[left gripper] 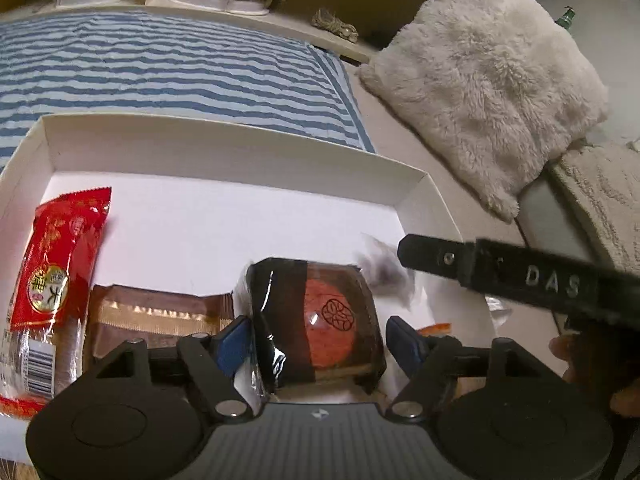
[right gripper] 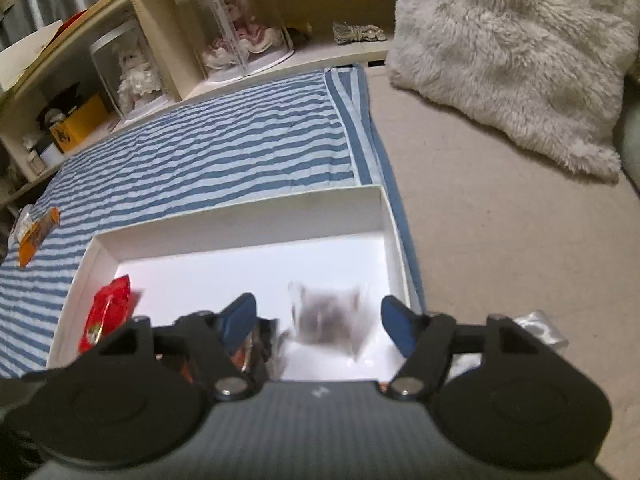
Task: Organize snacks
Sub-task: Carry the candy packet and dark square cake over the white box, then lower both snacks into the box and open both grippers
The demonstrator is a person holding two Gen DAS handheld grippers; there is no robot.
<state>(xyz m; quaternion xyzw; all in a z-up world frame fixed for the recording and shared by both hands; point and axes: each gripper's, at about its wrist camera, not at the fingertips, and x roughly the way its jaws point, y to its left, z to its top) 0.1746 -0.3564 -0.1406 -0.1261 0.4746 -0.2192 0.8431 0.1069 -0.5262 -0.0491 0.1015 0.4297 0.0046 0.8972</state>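
Looking along the left hand-held gripper [left gripper: 318,344], the white cardboard box [left gripper: 224,160] already holds several snacks: a red-wrapped packet [left gripper: 56,256] against the box's left wall, a brown-wrapped bar [left gripper: 160,312] beside it, and a dark-wrapped round cake with a red seal [left gripper: 320,316] lying between the blue fingertips [left gripper: 236,340]. The jaws stand apart, and gaps show on both sides of the cake, so I judge it released rather than gripped. The right hand-held gripper's arm [left gripper: 500,272] crosses the box's right wall. Sorting looks partly done; most of the box floor towards its far wall is bare. A blurred clear packet [left gripper: 380,264] lies just past the cake, its contents unreadable. The packet's lower end and the near box wall are hidden by the gripper body.

From the right hand-held gripper [right gripper: 320,328], the jaws are spread wide with nothing between them; the blurred clear packet [right gripper: 328,316] lies on the box [right gripper: 240,220] floor ahead, apparently loose. An orange-wrapped snack [right gripper: 36,232] waits on the striped blanket [right gripper: 200,148], well left of the box, so work remains. Something silvery [right gripper: 540,328] shows outside the box's right wall, too cut off to name.
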